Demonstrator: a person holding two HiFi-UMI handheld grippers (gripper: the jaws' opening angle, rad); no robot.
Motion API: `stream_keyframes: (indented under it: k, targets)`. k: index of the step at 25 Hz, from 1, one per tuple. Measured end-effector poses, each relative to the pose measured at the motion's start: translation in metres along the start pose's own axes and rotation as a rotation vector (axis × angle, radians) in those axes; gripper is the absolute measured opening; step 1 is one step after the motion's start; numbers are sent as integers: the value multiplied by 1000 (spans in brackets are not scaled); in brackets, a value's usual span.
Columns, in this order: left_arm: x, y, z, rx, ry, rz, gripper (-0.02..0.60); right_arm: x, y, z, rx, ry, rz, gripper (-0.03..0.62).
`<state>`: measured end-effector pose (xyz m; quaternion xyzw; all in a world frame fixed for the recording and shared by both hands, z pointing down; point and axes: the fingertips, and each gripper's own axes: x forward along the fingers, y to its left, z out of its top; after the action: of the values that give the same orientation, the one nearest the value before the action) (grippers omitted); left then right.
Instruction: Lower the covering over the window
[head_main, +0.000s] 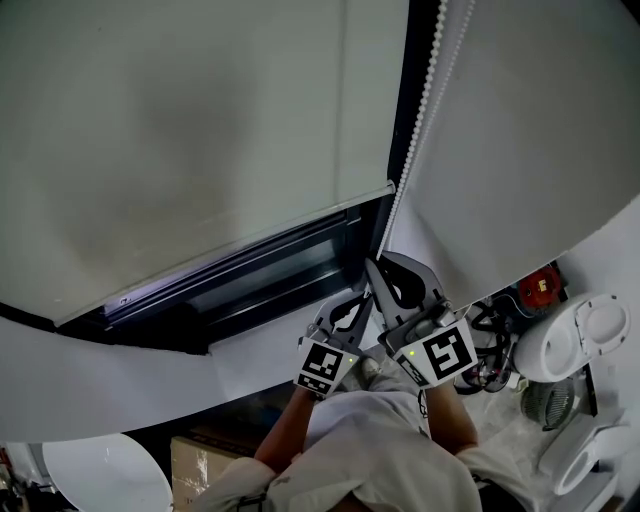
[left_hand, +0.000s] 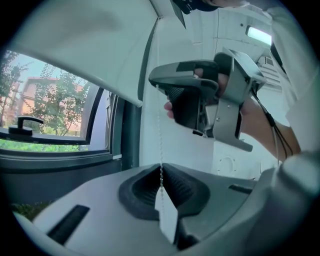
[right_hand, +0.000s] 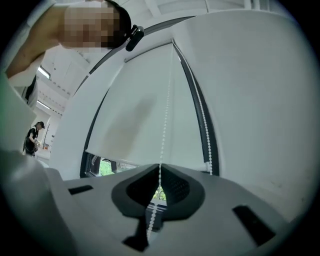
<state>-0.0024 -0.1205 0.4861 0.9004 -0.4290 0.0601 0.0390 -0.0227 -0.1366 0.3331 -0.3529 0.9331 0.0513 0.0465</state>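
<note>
- Nearest us, the left gripper (left_hand: 161, 172) has its jaws together on the bead chain (right_hand: 165, 115). The chain rises straight out of the pinch, and a white piece (left_hand: 167, 220) on it lies just behind the pads.
- Just above it on the same strand, the right gripper (right_hand: 160, 172) is likewise clamped, so both pairs of jaws hold one line of beads. The loop's other strand (right_hand: 205, 130) hangs free just to the right of the right jaws.
- Up and to the left of both pairs of jaws hangs the roller blind (head_main: 180, 130), already most of the way down.
- Its bottom bar (head_main: 250, 240) stops short of the sill. A strip of window (head_main: 270, 285) stays uncovered, roughly level with the jaws and to their left.
- We judge the step in hand to be a hand-over-hand haul on the chain, with the upper grip taken and the pull not yet made.
- Next, we expect the left jaws to part and clear the strand while the right draws straight down along the chain's own line.
- The pull should stay close to the frame, since a sideways tug could drag the beads off their run.
- Whether this is the strand that lowers the blind we cannot tell, so we should watch which way the bottom bar goes.
</note>
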Motion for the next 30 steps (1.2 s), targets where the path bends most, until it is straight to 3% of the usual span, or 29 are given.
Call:
stream_keyframes:
  k: [30]
  targets:
    - [14, -3, -133, -121, 208, -48, 20, -10, 2, -125, 152, 213, -36, 2]
